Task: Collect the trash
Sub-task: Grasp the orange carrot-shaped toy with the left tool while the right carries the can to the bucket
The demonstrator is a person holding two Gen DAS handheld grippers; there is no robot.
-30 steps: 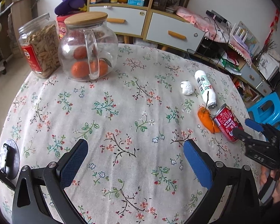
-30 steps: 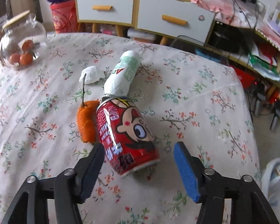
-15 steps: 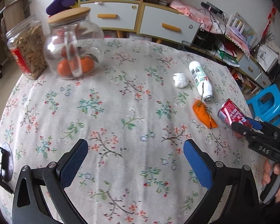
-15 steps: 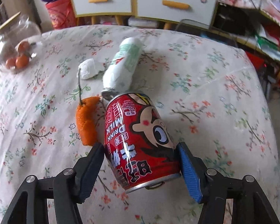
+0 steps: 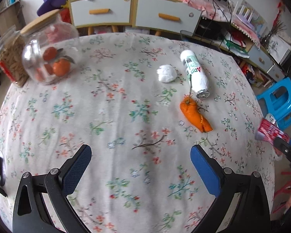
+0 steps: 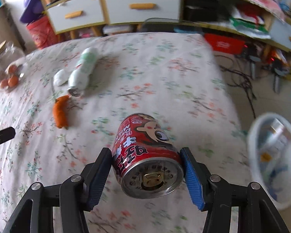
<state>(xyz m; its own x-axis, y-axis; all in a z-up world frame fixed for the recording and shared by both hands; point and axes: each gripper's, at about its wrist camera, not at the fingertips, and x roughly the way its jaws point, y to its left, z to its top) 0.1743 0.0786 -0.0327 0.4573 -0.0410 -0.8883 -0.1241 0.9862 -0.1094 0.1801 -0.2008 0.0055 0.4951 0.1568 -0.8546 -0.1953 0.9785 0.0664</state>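
Observation:
My right gripper point(image 6: 146, 165) is shut on a red milk-drink can point(image 6: 145, 151) and holds it above the right side of the table; the can also shows in the left wrist view point(image 5: 270, 132). An orange peel point(image 5: 196, 114), a white bottle lying down point(image 5: 196, 73) and a white paper wad point(image 5: 166, 73) lie on the floral tablecloth point(image 5: 116, 106). My left gripper point(image 5: 140, 163) is open and empty above the near middle of the table. A white-lined trash bin point(image 6: 274, 155) stands on the floor to the right of the can.
A glass jar of oranges point(image 5: 50, 58) and a jar of snacks point(image 5: 6, 60) stand at the table's back left. A blue stool point(image 5: 281, 101) is off the right edge. Drawers and cluttered shelves point(image 5: 133, 13) stand behind the table.
My right gripper closed on the red can, lifted it off the table and carried it right, toward the bin. The left gripper drew nearer the peel and bottle, still open.

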